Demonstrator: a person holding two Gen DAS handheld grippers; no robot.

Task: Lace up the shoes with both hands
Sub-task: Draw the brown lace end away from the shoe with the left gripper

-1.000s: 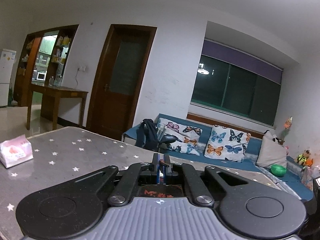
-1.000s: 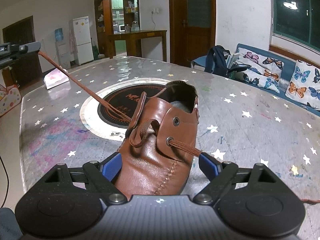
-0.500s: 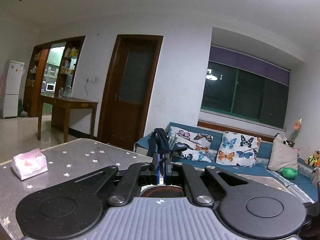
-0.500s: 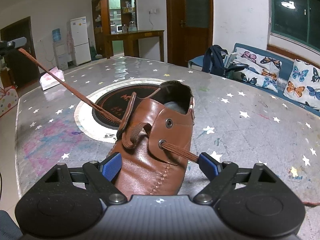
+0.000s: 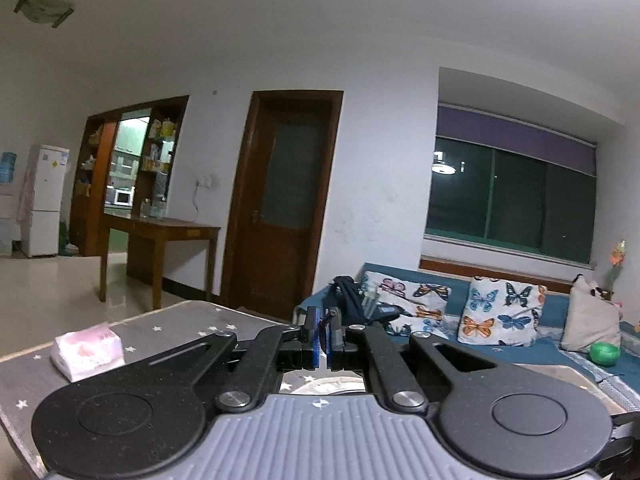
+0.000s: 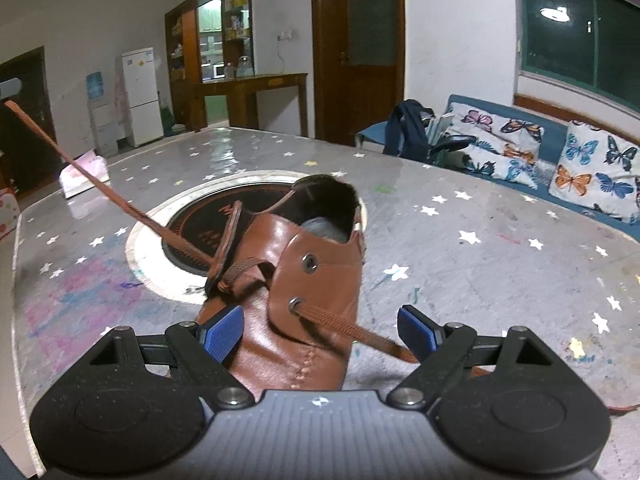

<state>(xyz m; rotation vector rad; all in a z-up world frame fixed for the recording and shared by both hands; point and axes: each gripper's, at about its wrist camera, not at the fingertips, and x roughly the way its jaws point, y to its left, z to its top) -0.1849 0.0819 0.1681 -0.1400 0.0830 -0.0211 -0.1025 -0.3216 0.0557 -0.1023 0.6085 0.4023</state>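
Left gripper (image 5: pixel 325 334) clenched on lace (image 6: pixel 108 192) end, lace taut up-left from shoe (image 6: pixel 296 296). Right gripper (image 6: pixel 320 332) spread wide astride shoe toe, pads apart from leather.

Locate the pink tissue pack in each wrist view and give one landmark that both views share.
Left wrist: pink tissue pack at lower left, on the starred table, left of the claw.
Right wrist: at left, near the table's far edge, behind the taut lace.
Shared landmark: the dark wooden door.
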